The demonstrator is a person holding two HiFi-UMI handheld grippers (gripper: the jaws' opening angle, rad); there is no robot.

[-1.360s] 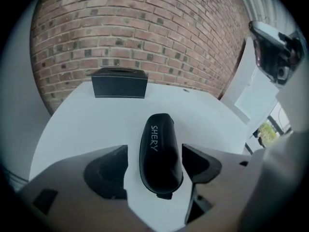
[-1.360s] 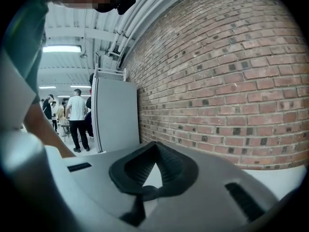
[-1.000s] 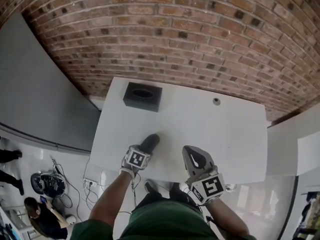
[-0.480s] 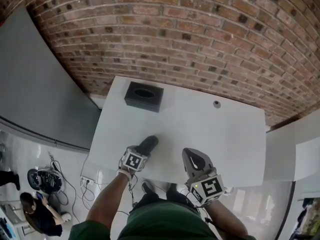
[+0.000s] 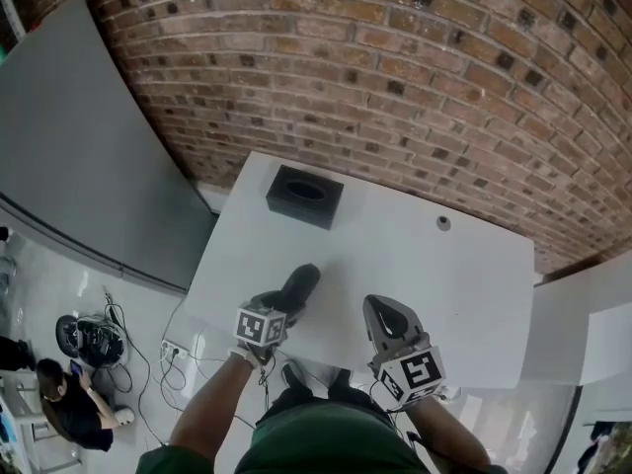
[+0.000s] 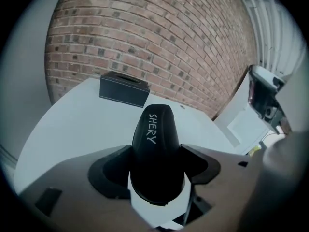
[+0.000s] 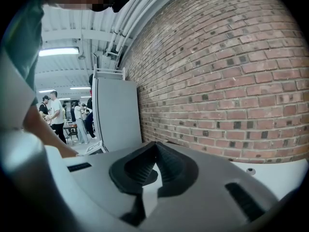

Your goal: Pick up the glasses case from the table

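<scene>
Two grippers: one in each of the person's hands, low in the head view, above a green shirt and bare forearms.
Left gripper: jaws wide and clamped on the glasses case, a dark pad against each flank of its broad near end; its marker cube faces the head camera.
Glasses case: black, rounded and tapering away from the gripper, with white lettering "SHERY" along its top. It is over the near left part of the table; I cannot tell whether its underside touches the surface.
Right gripper: jaws drawn together, ribbed pads meeting at their tips. It hovers at the table's near edge, just right of the left gripper and apart from the case; its marker cube sits nearest the person.
Table: white, with a flat top.
Black box: low and rectangular, with an oval opening in its top, at the far left of the table, well beyond the case.
Round fitting: small and grey, on the table's far right part.
Brick wall: red-brown, directly behind the table's far edge.
Grey panel: upright, left of the table against the wall.
Floor at left: pale and glossy, with a coil of cables and a seated person beside it.
Far room: several standing people under strip lights, seen past the panel in the right gripper view.
</scene>
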